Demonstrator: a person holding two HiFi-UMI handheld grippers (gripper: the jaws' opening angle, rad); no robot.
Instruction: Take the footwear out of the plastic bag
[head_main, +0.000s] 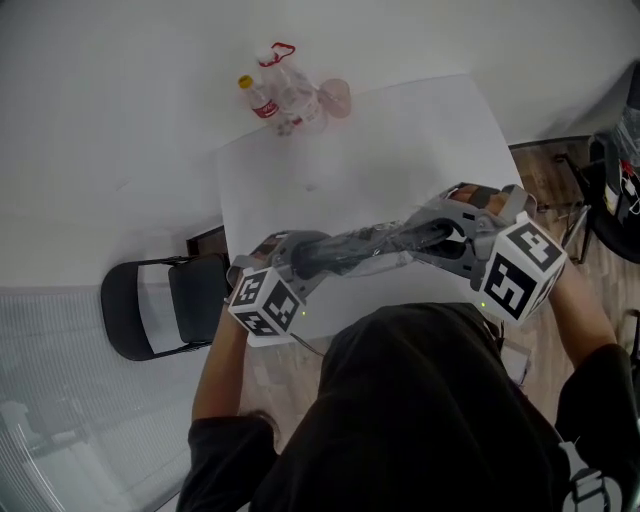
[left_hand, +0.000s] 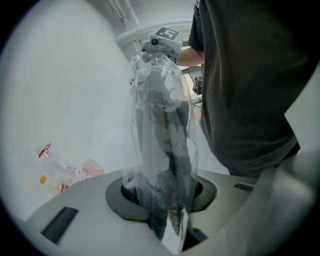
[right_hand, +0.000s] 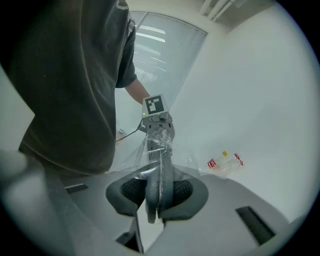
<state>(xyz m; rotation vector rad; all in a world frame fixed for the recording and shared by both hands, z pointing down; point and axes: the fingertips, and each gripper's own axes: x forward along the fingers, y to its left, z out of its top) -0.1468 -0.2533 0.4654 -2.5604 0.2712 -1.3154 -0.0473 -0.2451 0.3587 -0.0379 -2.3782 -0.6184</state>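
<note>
Head view: the person has both tools up over the near edge of the white table (head_main: 400, 130), with the plastic bag (head_main: 385, 243) pulled out lengthwise between them. The dark grey footwear (head_main: 330, 250) is inside the bag, off the tabletop. The left gripper (head_main: 295, 255) has one end and the right gripper (head_main: 445, 238) has the other. At the far end of the table there's a clump of 2 plastic bottles (head_main: 278, 95) and a pinkish cup (head_main: 337, 97), well apart from the action. A black chair (head_main: 160, 305) sits by the table's left side.

Left gripper view: the jaws are pinched on the bag's crumpled end (left_hand: 162, 200), plastic bunched right between the pads. The footwear (left_hand: 167, 115) runs away from the camera inside the clear film, toward the other tool (left_hand: 165, 40).

Right gripper view: the jaws are clamped on the other end (right_hand: 159, 195), with plastic and a dark grey edge of the footwear (right_hand: 162, 170) squeezed between the pads. The bag is taut across to the left tool (right_hand: 156, 112).
</note>
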